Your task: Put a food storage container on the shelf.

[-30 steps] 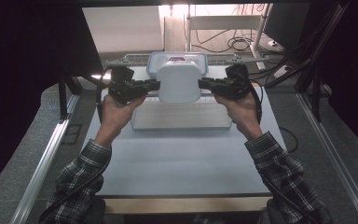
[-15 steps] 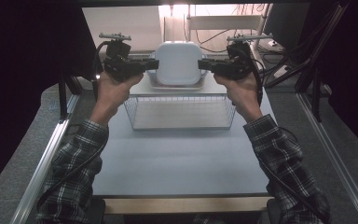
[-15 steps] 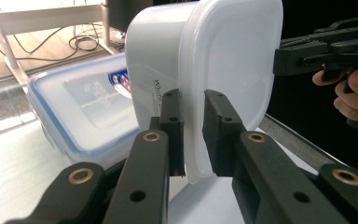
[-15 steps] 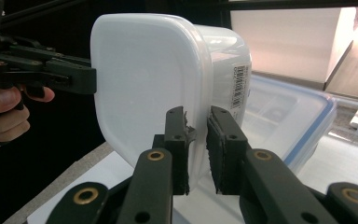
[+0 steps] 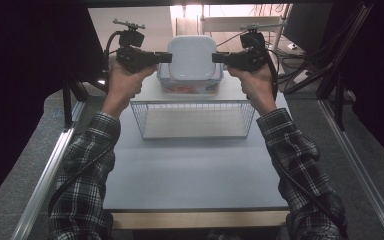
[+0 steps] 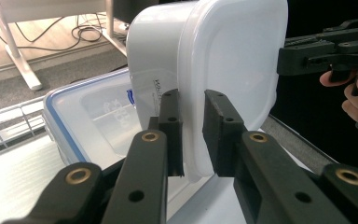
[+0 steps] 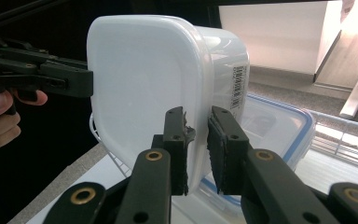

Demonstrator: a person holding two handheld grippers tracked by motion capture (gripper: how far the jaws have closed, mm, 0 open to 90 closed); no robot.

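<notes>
White tub held aloft between left gripper and right gripper, each clamped on its rim, above blue-lidded box near counter's far edge.

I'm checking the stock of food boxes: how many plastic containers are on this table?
2: a white container held up between both grippers, and a blue-rimmed container below it on the wire basket. More may be hidden behind.

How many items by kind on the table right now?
White lidded container, held up by both grippers: 1
Clear container with blue-rimmed lid: 1
Wire basket: 1
Grippers, left gripper and right gripper: 2
Total: 5
</notes>
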